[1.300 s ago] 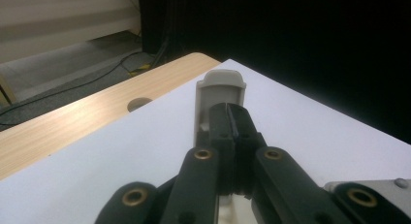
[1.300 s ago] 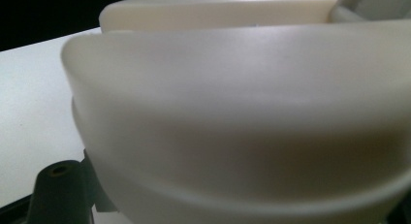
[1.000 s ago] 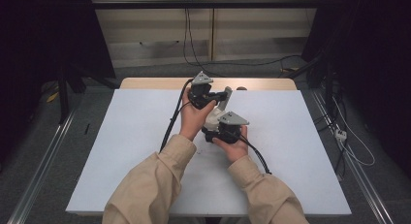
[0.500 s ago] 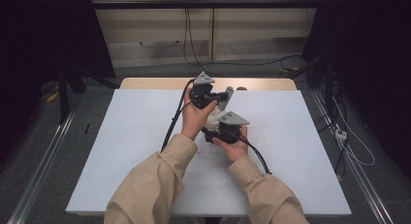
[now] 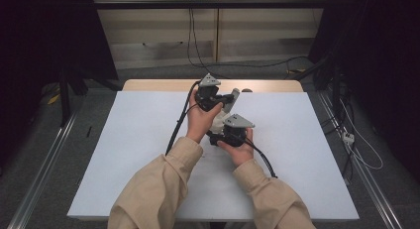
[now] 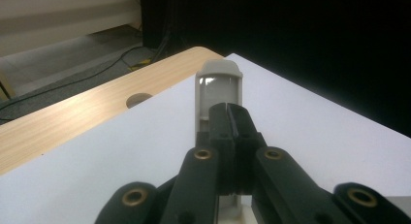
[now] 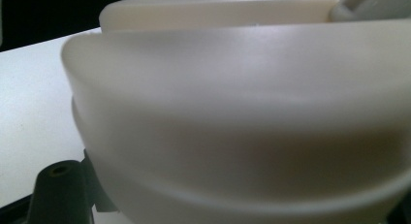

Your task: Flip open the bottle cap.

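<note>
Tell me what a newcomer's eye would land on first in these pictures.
Two hands meet at the middle of the white table, each with a black gripper, working on one pale object. The left gripper is shut on a grey handle that points toward the table's far wooden edge. The right gripper is pressed close against a cream bowl.

Left tongs (image 5: pixel 229 97) behind right tongs (image 5: pixel 218 135), white container (image 5: pixel 218 121) between them, mid-table (image 5: pixel 124 154).

tan sleeves (image 5: pixel 163 189), black brass-riveted fingers (image 6: pixel 228 132)
</note>
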{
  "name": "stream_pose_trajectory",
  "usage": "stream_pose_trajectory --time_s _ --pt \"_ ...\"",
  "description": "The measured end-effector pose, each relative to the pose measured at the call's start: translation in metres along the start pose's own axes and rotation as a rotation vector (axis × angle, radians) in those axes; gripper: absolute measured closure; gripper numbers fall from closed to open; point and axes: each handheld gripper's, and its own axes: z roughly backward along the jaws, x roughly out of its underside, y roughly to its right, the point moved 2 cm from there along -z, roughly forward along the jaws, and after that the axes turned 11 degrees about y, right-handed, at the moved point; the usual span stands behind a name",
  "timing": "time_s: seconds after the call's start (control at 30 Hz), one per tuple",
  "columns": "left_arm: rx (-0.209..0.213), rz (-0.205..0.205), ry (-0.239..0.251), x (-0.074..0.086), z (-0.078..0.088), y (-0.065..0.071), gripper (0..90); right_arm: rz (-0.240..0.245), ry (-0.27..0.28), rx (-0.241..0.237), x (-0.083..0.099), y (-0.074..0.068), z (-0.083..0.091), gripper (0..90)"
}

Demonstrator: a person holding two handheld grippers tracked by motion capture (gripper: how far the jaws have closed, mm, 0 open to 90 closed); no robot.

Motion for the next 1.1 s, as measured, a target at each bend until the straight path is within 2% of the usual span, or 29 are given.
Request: stream_pose_trajectory --time_s 0.9,1.03,1.1 --pt "0.009 0.004 -0.022 0.0033 -0.0066 -0.0028 90.0 0.002 -0.002 -0.006 0.0000 0.0003 -0.0001 18.9" --pt "0.011 0.016 -0.024 0.0043 -0.0083 -0.0028 90.0 0.003 -0.002 -0.009 0.0000 0.0007 0.0000 18.9" --pt "0.006 -0.005 -0.038 0.0045 -0.0095 -0.0024 90.0 0.004 -0.003 -0.010 0.0000 0.0005 0.0001 18.9"
